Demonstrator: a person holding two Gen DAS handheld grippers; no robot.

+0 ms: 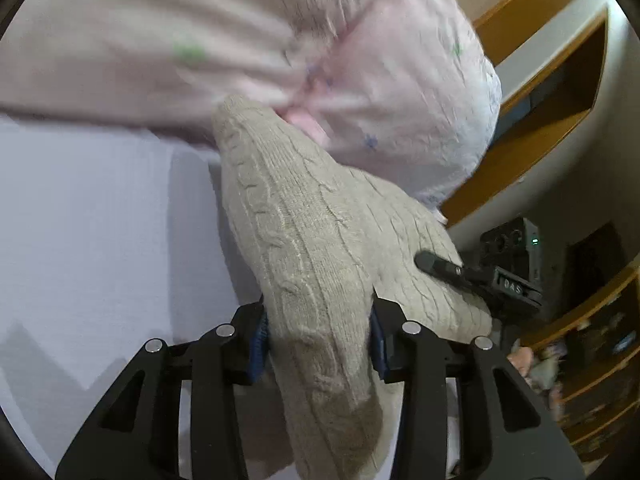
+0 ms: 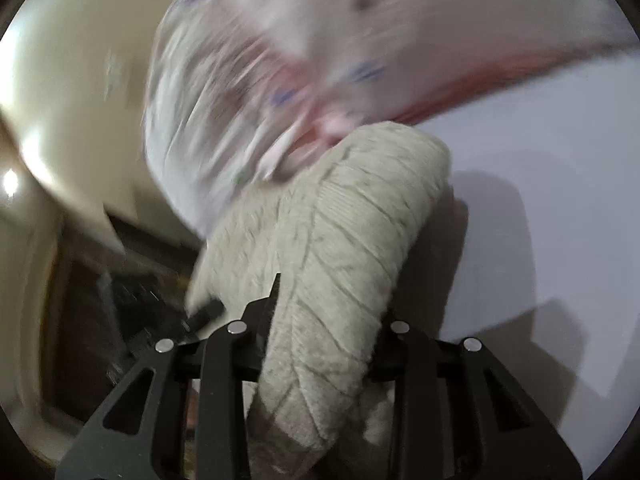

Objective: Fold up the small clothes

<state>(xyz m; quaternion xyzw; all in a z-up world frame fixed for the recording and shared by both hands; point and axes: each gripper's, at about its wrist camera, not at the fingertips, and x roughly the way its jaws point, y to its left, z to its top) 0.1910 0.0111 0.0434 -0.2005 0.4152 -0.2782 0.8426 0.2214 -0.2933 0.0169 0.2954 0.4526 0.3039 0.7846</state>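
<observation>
A beige cable-knit garment is bunched between the fingers of my left gripper, which is shut on it. The same beige knit is pinched in my right gripper, also shut on it. Both hold it lifted above a white surface. A pale pink garment with small flower prints lies behind the knit and touches its far end; it is blurred in the right wrist view. The right gripper's finger shows in the left wrist view, on the knit's right side.
The white surface spreads under the clothes. Wooden shelves with a dark opening stand at the right, and lower shelves hold small items. A cream wall or ceiling and dark furniture show on the left.
</observation>
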